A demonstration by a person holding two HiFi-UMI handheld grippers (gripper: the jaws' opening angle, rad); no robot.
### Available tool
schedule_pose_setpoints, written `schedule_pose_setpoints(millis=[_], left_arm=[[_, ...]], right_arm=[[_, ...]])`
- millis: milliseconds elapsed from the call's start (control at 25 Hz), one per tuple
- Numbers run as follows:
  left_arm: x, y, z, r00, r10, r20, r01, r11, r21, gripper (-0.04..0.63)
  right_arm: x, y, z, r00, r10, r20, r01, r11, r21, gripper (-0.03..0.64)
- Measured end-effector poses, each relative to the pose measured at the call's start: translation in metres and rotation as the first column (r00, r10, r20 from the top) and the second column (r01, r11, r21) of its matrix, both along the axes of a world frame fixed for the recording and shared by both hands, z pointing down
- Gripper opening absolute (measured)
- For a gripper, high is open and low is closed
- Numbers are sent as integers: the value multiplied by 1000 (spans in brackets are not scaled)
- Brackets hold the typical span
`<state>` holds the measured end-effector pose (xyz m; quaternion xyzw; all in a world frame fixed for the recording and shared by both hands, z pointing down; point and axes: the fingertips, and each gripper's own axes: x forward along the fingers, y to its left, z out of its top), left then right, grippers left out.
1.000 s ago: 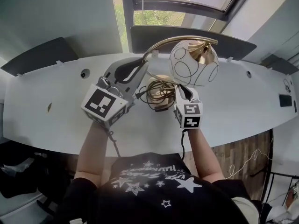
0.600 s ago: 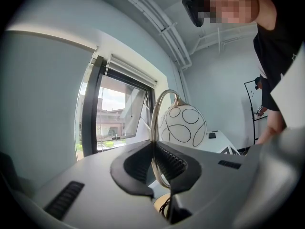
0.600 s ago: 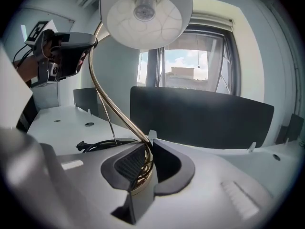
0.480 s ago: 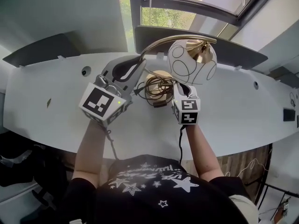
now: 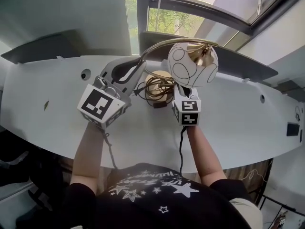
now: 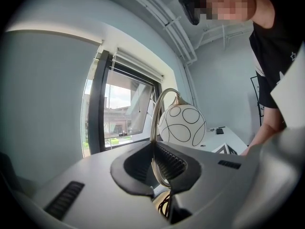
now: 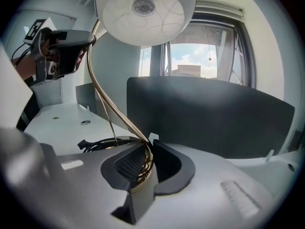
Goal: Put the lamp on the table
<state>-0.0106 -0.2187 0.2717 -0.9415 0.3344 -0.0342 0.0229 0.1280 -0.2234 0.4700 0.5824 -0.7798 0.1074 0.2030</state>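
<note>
**Lamp held by both grippers at upper centre of the head view, over the table.**

The left gripper [image 5: 137, 67] is clenched on the stem [image 6: 155, 159] partway up its arch. The right gripper [image 5: 177, 87] is clenched on the same stem low down, just above the base [image 5: 161, 76]. From there the stem rises and bends toward the upper right of the head view, carrying the shade [image 5: 192, 64] out above the right gripper. The lamp's weight therefore leans that way, and I judge the right gripper, being nearer the base, to govern how it lands. The cord [image 5: 153, 88] lies coiled on and around the base. No view shows whether the base already touches the table [image 5: 248, 109] or hangs just clear of it: the jaws hide its underside.
</note>
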Motion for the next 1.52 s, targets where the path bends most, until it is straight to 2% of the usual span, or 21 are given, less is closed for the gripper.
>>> schedule_pose_setpoints(millis=[480,640,840,1120,1400,1520], left_arm=[[7,-7,12,999,24,25,-24,1000,-12,31],[11,-2,13,997,70,32,-71,997,6,31],[17,1,17,995,89,55,-89,996,2,31],[16,-3,23,996,90,30,-90,996,-6,31],[10,-7,24,999,39,12,-39,999,-31,31],[10,-7,24,999,33,1,-33,999,-28,31]], right_arm=[[4,-4,17,1000,18,18,-17,999,-32,48],[4,-4,17,999,36,20,-35,999,-35,48],[8,-2,22,998,49,30,-48,998,-42,48],[5,-6,29,998,57,40,-55,997,-45,48],[7,-6,26,1000,20,4,-20,999,-34,48],[6,-6,26,998,23,53,-21,999,-39,52]])
